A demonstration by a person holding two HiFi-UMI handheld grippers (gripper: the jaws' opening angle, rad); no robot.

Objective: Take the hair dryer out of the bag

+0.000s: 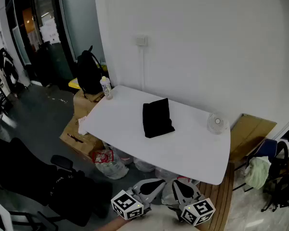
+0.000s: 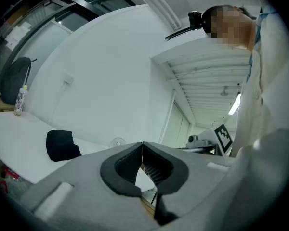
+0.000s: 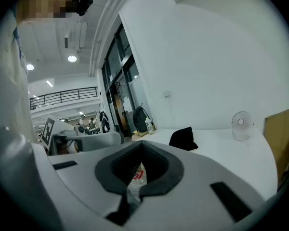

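— Bag position first: where does it sit?

— Black bag [image 1: 157, 118] lies near the middle of the white counter [image 1: 192, 150], apart from everything else on it. No hair dryer shows in any view. I take it to be inside, but the fabric hides it, and I can't tell which side the mouth is on.

— And the grippers?

— Both are low at the near edge of the head view, well short of the counter. The left gripper [image 2: 142, 146] has its jaws pressed together with nothing between them. The right gripper [image 3: 143, 144] is likewise empty, its tips meeting.

— So what can go wrong from here?

— Mostly the bag. It is soft and looks light, so a gripper that pinches only loose fabric will likely lift or drag the whole bag rather than open it. One gripper probably has to hold the bag down while the other goes in. Both also need to open before they arrive, because coming in closed would just shove the bag across the smooth top.

— Anything nearby at risk?

— A small fan [image 1: 217, 122] stands toward the right end of the counter, well apart from the bag, and a bottle [image 1: 106, 87] sits at the far left corner. A sweeping approach from the right could clip the fan. A cord, if the dryer has one, might snag inside the bag and pull it along, though that is only a guess.
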